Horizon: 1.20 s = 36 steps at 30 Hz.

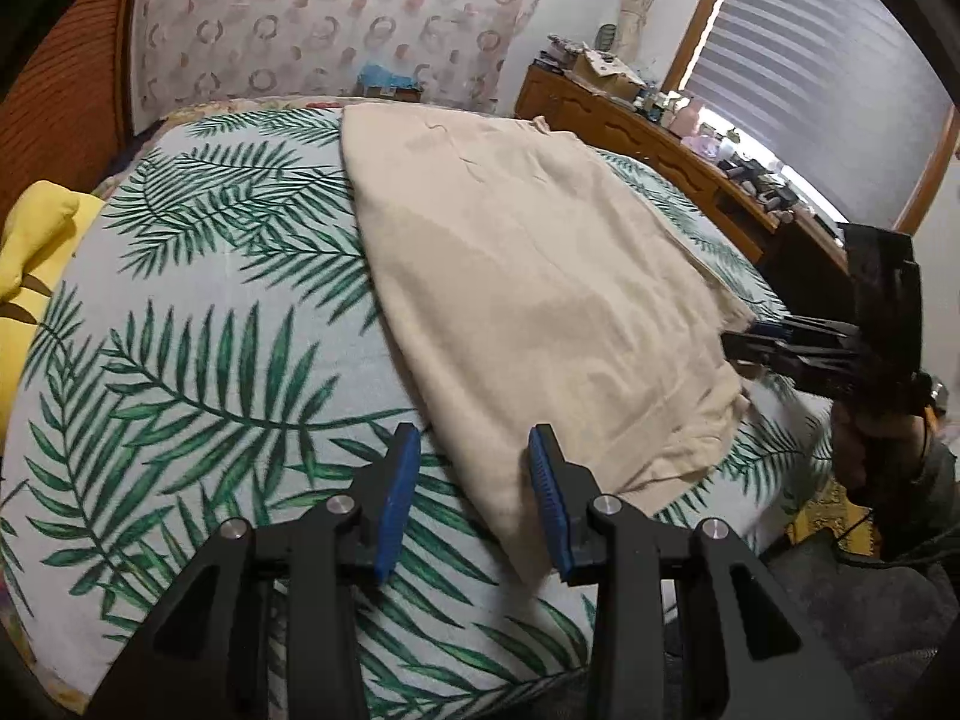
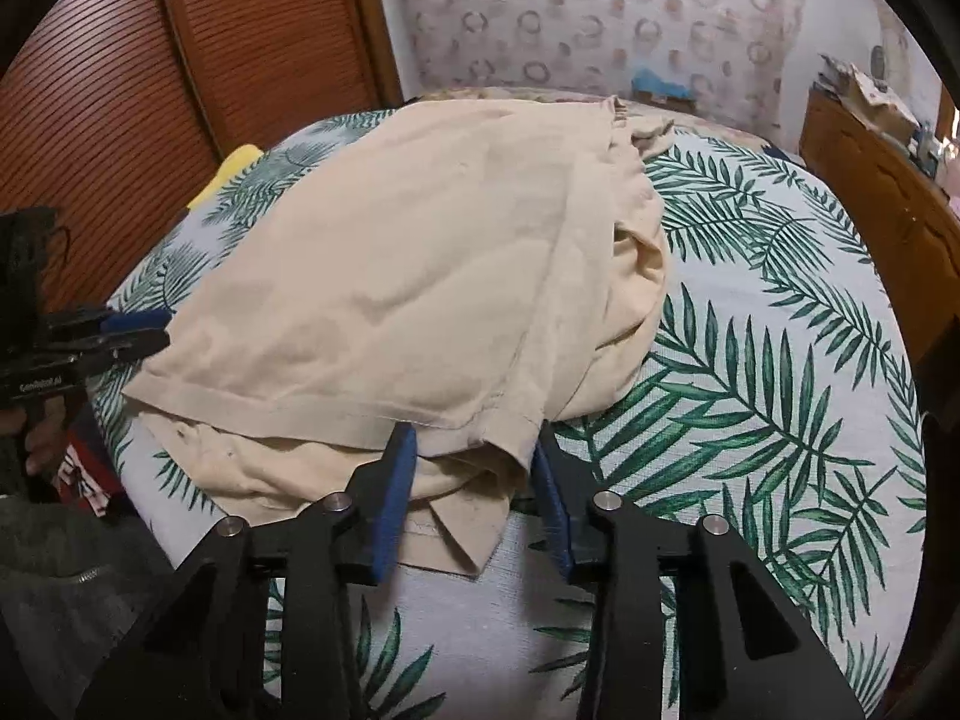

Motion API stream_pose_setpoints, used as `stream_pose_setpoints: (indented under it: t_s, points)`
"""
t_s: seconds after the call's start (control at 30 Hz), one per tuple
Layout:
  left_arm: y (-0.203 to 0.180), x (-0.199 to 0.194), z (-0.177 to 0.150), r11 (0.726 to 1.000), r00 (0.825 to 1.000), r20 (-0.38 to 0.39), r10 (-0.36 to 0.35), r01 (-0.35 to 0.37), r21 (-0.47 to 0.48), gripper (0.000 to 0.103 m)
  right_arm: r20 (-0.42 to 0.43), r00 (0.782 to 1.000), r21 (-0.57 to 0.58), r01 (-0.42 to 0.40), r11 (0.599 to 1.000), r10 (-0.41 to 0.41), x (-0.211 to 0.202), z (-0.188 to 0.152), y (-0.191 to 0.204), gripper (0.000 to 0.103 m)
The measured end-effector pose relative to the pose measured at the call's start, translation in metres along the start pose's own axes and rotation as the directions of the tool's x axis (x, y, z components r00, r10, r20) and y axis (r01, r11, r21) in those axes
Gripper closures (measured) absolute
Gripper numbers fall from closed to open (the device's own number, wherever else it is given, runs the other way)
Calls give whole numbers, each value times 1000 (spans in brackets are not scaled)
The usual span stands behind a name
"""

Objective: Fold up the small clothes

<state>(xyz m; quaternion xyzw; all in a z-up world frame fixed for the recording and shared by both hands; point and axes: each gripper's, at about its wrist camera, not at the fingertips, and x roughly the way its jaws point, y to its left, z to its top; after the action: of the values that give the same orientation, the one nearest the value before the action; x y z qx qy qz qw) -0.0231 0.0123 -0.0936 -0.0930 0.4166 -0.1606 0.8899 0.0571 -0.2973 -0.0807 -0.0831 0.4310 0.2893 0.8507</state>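
A beige shirt (image 1: 540, 276) lies folded lengthwise on the palm-leaf bedsheet (image 1: 210, 360). My left gripper (image 1: 474, 480) hangs open over its near left corner. The cloth edge passes under the right pad, and bare sheet shows in the rest of the gap. In the right wrist view the shirt (image 2: 390, 276) is stacked in layers with its collar (image 2: 456, 540) nearest. My right gripper (image 2: 474, 480) straddles the hemmed near right corner, with cloth lying between the pads but not visibly pinched. Each view shows the other gripper from the side: the right gripper (image 1: 735, 348) and the left gripper (image 2: 150, 333) are at the shirt's edges.
A yellow cloth (image 1: 36, 252) lies at the bed's left edge. A cluttered wooden dresser (image 1: 660, 132) runs along the right side under a blinded window. A louvred wooden door (image 2: 180, 60) stands left of the patterned headboard. A person's hand (image 2: 36, 444) holds the left gripper.
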Motion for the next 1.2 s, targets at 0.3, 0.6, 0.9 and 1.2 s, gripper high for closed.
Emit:
stream_pose_setpoints:
  t_s: [0.3, 0.6, 0.9, 1.2]
  points:
    - [-4, -15, 21, 999, 994, 105, -36, 33, 24, 98, 94, 993, 34, -71, 997, 67, -10, 5, -5, 96]
    - [15, -18, 135, 997, 966, 256, -43, 27, 67, 98, 254, 965, 0, -69, 998, 67, -37, 76, -18, 96]
    - [45, 26, 216, 998, 960, 279, 0, -17, 57, 98, 282, 959, -15, -28, 999, 31, -7, 168, -56, 96]
    - [73, 77, 255, 999, 975, 220, 34, -39, 18, 98, 264, 964, -10, -33, 999, 35, 28, 212, -80, 96]
